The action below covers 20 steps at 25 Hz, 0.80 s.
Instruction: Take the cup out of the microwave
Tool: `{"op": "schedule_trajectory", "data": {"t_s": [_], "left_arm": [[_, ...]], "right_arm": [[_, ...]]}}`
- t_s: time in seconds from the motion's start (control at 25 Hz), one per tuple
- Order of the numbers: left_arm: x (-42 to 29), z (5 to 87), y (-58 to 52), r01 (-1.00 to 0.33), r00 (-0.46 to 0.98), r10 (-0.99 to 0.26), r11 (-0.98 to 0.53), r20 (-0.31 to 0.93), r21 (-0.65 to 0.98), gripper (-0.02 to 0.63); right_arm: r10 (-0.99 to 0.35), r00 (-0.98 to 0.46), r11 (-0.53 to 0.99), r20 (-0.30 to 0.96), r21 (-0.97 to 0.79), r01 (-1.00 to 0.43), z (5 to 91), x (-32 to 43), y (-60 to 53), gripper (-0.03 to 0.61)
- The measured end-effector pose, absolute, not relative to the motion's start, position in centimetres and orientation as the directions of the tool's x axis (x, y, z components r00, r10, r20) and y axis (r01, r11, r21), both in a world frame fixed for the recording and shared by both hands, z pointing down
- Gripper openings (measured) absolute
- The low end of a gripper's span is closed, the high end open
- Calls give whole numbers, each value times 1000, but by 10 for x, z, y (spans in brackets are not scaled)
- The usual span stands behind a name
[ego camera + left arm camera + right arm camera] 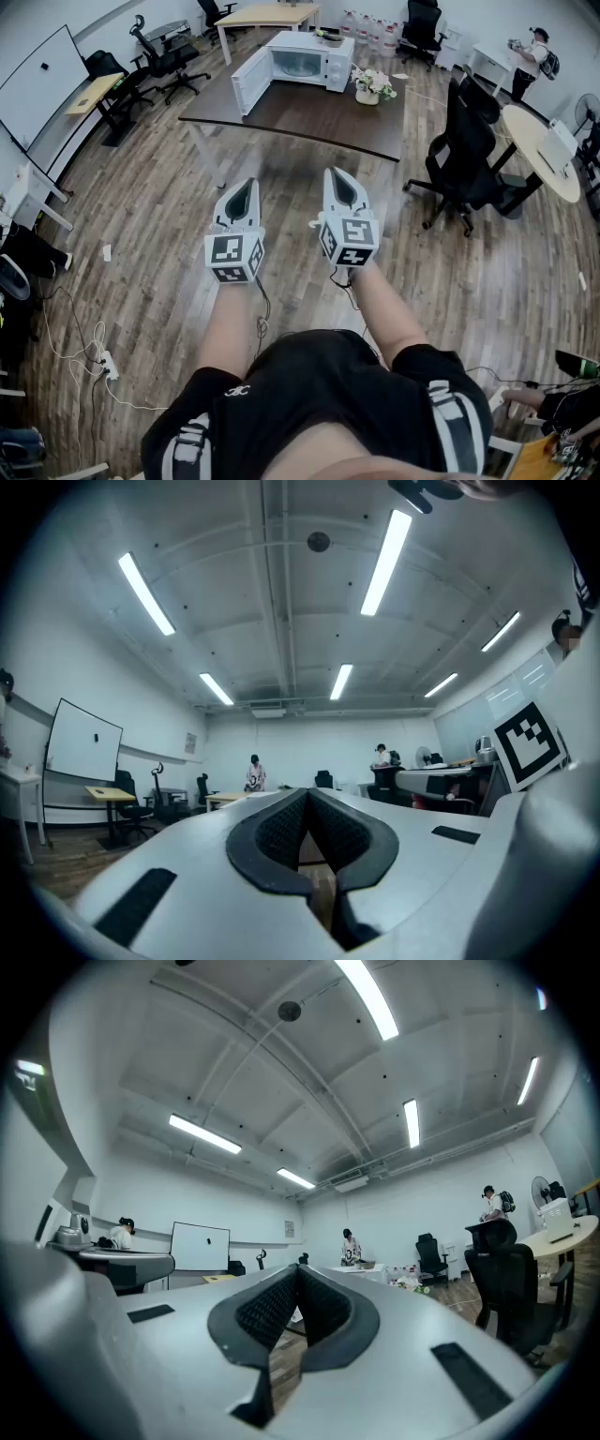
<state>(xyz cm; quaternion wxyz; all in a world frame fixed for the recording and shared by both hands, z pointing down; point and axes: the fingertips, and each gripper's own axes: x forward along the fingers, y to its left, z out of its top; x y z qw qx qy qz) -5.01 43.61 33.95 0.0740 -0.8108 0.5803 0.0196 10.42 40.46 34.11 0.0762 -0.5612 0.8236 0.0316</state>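
Observation:
A white microwave stands on a dark table far ahead, its door swung open to the left. No cup shows inside it from here. My left gripper and right gripper are held side by side over the wooden floor, well short of the table. Both point forward and slightly up. Each has its jaws closed tip to tip with nothing between them, as the left gripper and right gripper views show.
A small pot of flowers sits on the table right of the microwave. A black office chair stands to the right, with a round table beyond it. Cables and a power strip lie on the floor at left. A person stands far right.

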Motion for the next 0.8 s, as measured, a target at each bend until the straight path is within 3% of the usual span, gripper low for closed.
{"op": "schedule_trajectory", "data": {"t_s": [0.8], "left_arm": [[-79,361,376,-934,345,-934,-332,-93,-132,-3]], "right_arm": [[-929,-324,334,-180,-28,-942,356,72,343,2]]}}
